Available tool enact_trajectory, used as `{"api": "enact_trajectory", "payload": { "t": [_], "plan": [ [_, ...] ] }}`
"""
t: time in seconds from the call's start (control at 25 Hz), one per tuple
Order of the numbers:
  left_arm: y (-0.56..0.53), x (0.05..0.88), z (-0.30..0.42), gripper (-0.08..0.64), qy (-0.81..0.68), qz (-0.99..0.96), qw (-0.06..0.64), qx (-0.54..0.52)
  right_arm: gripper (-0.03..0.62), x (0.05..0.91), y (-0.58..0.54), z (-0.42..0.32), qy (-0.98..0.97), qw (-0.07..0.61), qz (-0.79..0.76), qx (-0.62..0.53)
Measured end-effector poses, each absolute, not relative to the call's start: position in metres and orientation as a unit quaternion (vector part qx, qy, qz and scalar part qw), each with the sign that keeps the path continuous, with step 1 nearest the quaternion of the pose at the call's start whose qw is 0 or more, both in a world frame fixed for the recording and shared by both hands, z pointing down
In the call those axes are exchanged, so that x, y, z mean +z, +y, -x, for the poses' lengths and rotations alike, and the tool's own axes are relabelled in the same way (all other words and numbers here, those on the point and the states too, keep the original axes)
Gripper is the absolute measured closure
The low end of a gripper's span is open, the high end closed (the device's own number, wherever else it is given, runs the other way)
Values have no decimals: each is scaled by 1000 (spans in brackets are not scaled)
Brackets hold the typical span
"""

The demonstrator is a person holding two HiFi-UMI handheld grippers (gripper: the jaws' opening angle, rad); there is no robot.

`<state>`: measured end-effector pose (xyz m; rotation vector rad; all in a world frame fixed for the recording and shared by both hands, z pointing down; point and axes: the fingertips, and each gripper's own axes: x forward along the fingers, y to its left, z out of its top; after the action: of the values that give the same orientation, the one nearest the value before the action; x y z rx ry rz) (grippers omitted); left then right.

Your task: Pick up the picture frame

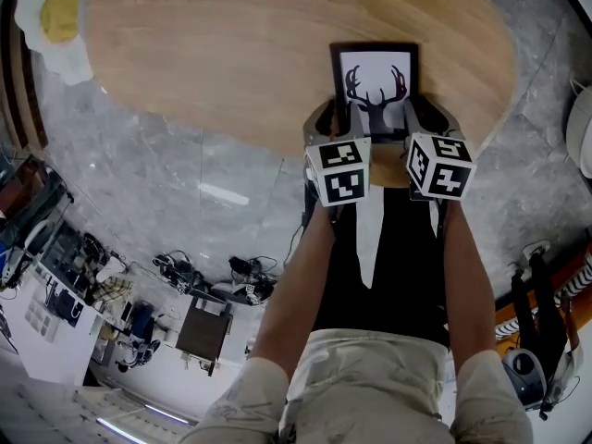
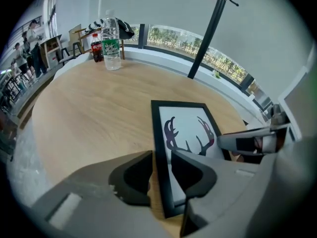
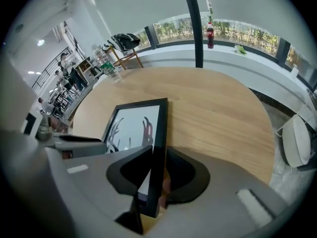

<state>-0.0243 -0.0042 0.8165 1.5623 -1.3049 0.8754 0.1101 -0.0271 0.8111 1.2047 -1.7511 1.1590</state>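
A black picture frame (image 1: pixel 375 77) with a deer-antler print lies flat near the front edge of the round wooden table (image 1: pixel 231 44). My left gripper (image 1: pixel 326 123) is at the frame's left side. In the left gripper view its jaws (image 2: pixel 161 170) straddle the left border of the frame (image 2: pixel 185 128), one jaw over the wood and one over the glass. My right gripper (image 1: pixel 427 123) mirrors it, straddling the right border of the frame (image 3: pixel 133 123) in the right gripper view (image 3: pixel 156 170). Both stand open, with no clear squeeze on the frame.
A water bottle (image 2: pixel 111 33) and a cola bottle (image 2: pixel 96 48) stand at the table's far side. A black pole (image 2: pixel 205 33) rises behind the table. A white chair (image 3: pixel 297 143) stands to the right, and cables (image 1: pixel 213 280) lie on the floor.
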Motion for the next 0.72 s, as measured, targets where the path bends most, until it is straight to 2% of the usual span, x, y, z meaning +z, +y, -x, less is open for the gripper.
{"api": "enact_trajectory", "payload": {
  "t": [0.52, 0.72],
  "plan": [
    [-3, 815, 25, 457, -513, -634, 471, 336, 518, 809, -27, -109, -678, 356, -467, 443],
    [-6, 808, 25, 476, -507, -646, 459, 338, 520, 807, -28, -110, -676, 352, -468, 448]
  ]
}}
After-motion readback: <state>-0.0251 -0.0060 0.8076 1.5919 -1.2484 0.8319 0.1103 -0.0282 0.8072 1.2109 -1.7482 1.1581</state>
